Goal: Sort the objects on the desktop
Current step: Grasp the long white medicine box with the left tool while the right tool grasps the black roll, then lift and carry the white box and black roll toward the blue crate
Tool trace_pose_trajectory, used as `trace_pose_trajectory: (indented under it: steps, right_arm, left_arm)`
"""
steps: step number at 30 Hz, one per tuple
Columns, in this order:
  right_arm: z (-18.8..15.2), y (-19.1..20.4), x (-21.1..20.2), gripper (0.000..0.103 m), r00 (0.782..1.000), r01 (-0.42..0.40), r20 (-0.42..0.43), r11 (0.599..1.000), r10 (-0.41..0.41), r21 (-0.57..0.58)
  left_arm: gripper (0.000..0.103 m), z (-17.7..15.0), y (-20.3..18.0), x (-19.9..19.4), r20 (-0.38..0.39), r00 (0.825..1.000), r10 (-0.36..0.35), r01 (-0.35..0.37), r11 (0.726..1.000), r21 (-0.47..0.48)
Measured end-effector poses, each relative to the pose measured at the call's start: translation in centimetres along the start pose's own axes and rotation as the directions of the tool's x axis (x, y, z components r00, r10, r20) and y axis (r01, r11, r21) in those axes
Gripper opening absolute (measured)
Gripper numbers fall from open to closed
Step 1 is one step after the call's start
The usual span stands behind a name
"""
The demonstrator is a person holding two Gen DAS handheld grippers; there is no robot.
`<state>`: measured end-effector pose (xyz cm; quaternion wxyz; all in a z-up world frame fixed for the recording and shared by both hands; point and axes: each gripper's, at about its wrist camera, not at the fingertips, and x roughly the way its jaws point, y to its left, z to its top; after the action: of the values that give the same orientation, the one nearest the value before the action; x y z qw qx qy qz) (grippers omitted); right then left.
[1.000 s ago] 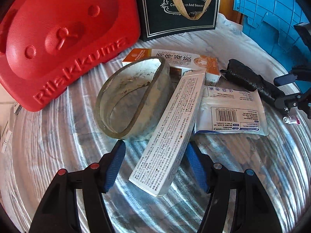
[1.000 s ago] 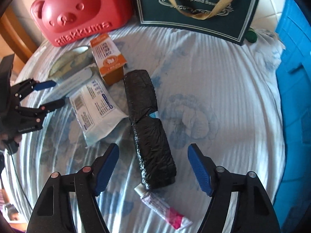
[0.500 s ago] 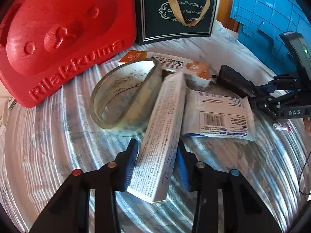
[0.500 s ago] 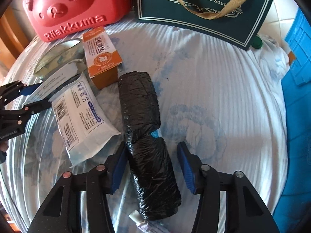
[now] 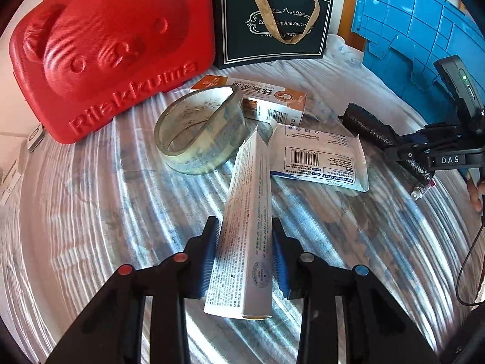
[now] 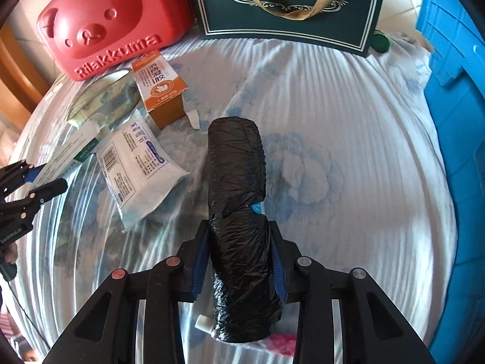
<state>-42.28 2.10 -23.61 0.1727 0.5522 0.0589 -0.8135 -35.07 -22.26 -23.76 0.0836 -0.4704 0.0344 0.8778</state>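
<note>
The left tongs [image 5: 245, 253] have just been closing, and their blue pads now press both sides of a long white printed box [image 5: 250, 236], narrowed to the box's width. The box runs from the tongs up toward 12 o'clock in the left wrist view, its far end near the edge of a roll of clear tape [image 5: 200, 133] and overlapping a white sachet with a barcode [image 5: 321, 157] at 1 o'clock.

The right tongs [image 6: 239, 257] have likewise just been closing and now clamp a black plastic-wrapped roll [image 6: 238, 212] about its lower half, pads tight on either side. The roll points toward 12 o'clock in the right wrist view; a small pink-and-white tube [image 6: 272, 341] shows just under its near end.

Everything lies on a counter covered with a white cloth with blue flowers [image 6: 348, 121]. An orange-and-white box [image 6: 159, 88] lies at 11 o'clock of the roll, a red bear-faced case [image 6: 103, 21] beyond it, a dark gift bag [image 6: 288, 9] at 12 o'clock and a blue crate [image 6: 454, 121] at 3 o'clock.
</note>
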Motion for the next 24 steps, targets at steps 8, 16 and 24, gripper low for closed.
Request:
trace_pose_trajectory:
  steps: [8,16,24]
  right_arm:
    - [-0.9,0.1,-2.2,0.034,0.999,-0.041,0.035,0.998,0.039,0.044]
    - [-2.2,0.8,-2.0,0.034,0.999,-0.049,-0.009,0.998,0.049,0.029]
    - [-1.3,1.4,0.0,0.035,0.998,-0.020,-0.067,1.000,0.021,0.007]
  left_arm:
    - [0.024,-0.1,-0.6,-2.2,0.019,1.000,0.009,-0.009,1.000,0.020]
    - [0.023,-1.7,-1.0,-0.8,-0.048,0.999,-0.008,0.008,1.000,-0.006]
    - [0.023,-2.5,-0.5,0.6,-0.067,0.998,-0.018,0.015,0.999,-0.046]
